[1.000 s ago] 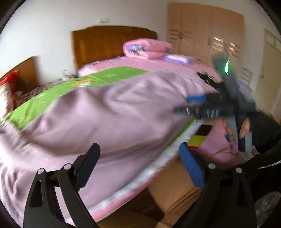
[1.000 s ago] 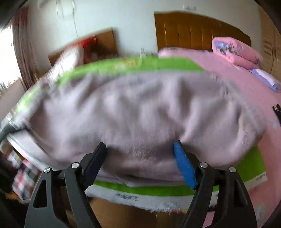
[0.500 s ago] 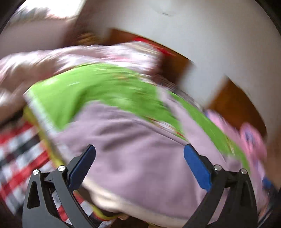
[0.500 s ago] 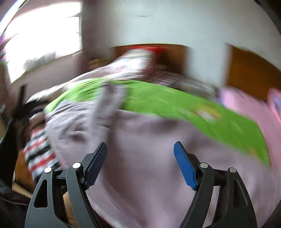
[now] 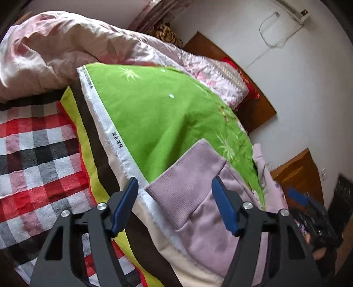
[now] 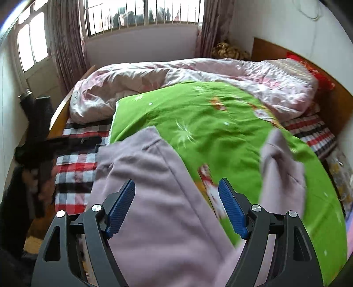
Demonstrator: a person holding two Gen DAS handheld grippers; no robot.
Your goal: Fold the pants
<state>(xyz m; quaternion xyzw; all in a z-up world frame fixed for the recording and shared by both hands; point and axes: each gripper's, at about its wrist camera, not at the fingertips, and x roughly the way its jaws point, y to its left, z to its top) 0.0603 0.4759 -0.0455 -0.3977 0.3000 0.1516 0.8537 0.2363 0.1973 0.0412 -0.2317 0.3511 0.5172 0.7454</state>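
Lilac pants (image 5: 205, 223) lie spread on a green blanket (image 5: 154, 119) on the bed. A ribbed cuff (image 5: 183, 192) sits between the jaws of my left gripper (image 5: 174, 181); the jaws are closing and the pads stand clear of the cloth. My right gripper (image 5: 308, 209) shows blurred at that view's right edge. In the right wrist view a pant leg (image 6: 152, 176) runs under my right gripper (image 6: 176, 183), which is open and hovers over it. The other leg (image 6: 280, 163) lies blurred to the right. My left gripper (image 6: 44, 145) is a dark blur at the left.
A crumpled pink floral duvet (image 6: 154, 79) is heaped behind the green blanket (image 6: 220, 123). A red, black and white checked sheet (image 5: 33, 154) covers the mattress on the left. A wooden headboard (image 5: 256, 103) stands along the wall, and a barred window (image 6: 143, 15) with curtains is beyond the bed.
Both views have swung from the pants' wide middle to one end of them. The left jaws have narrowed, with the ribbed cuff now between them. The right jaws stay as wide as before.
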